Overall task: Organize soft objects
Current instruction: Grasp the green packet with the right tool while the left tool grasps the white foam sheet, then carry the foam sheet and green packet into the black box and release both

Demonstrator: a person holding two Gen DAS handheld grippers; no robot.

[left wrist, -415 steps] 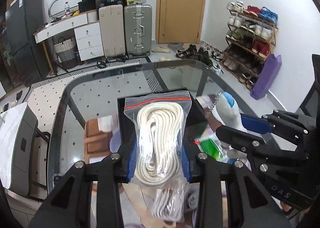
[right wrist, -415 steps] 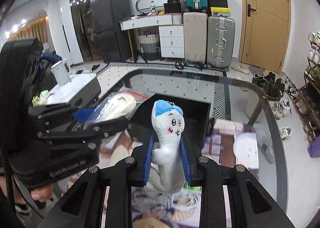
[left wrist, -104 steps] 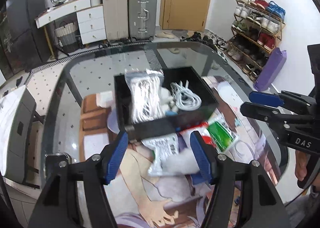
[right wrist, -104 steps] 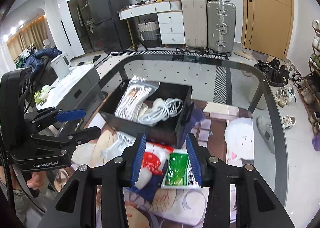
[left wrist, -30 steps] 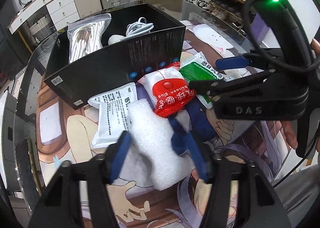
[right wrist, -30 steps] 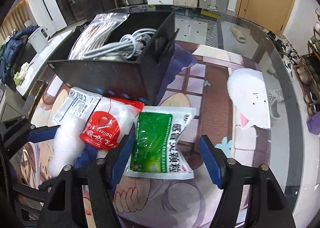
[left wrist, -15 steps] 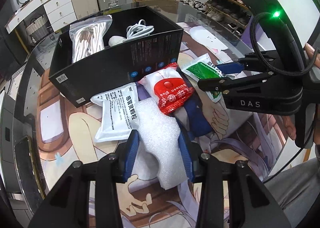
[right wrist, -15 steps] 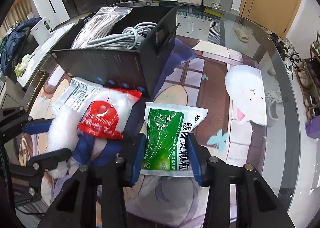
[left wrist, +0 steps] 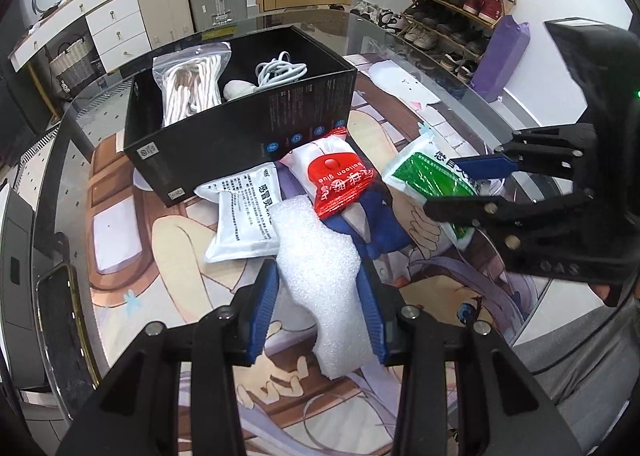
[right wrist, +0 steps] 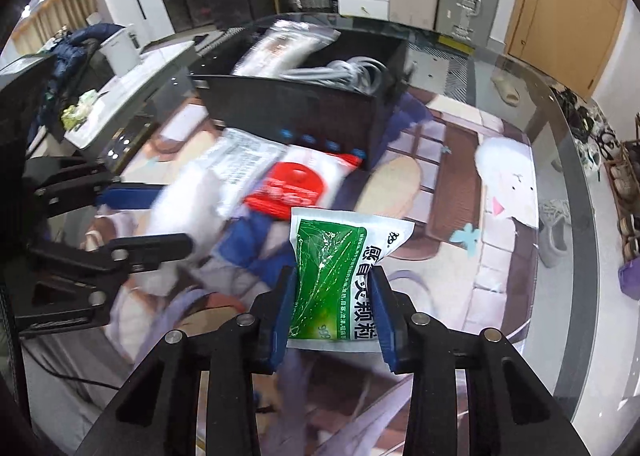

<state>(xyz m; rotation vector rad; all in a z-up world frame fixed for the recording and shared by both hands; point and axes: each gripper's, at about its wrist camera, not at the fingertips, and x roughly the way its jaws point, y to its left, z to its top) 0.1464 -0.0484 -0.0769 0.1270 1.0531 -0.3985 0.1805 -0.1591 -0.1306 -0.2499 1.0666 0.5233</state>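
My left gripper (left wrist: pixel 316 280) is shut on a white foam piece (left wrist: pixel 316 244), held just above the printed mat. The right gripper (right wrist: pixel 332 280) has its jaws closing on a green-and-white packet (right wrist: pixel 332 248), pads pressing its sides, and the packet hangs clear of the mat. In the left wrist view, the right gripper (left wrist: pixel 448 190) and the green packet (left wrist: pixel 420 172) sit at the right. A red-labelled white packet (left wrist: pixel 336 176) and a flat white packet (left wrist: pixel 244 224) lie in front of the open black box (left wrist: pixel 240 136). The box holds a bagged white rope (left wrist: pixel 192 88) and a coiled cable (left wrist: pixel 280 70).
The printed mat (left wrist: pixel 160 240) covers a round glass table whose edge (right wrist: pixel 576 216) curves close on the right. A dark flat device (left wrist: pixel 60 316) lies at the left edge. Suitcases, drawers and a shoe rack stand beyond the table.
Both grippers closed, the left on the foam and the right on the green packet. Both rose, and the green packet came off the mat and away from the red packet.
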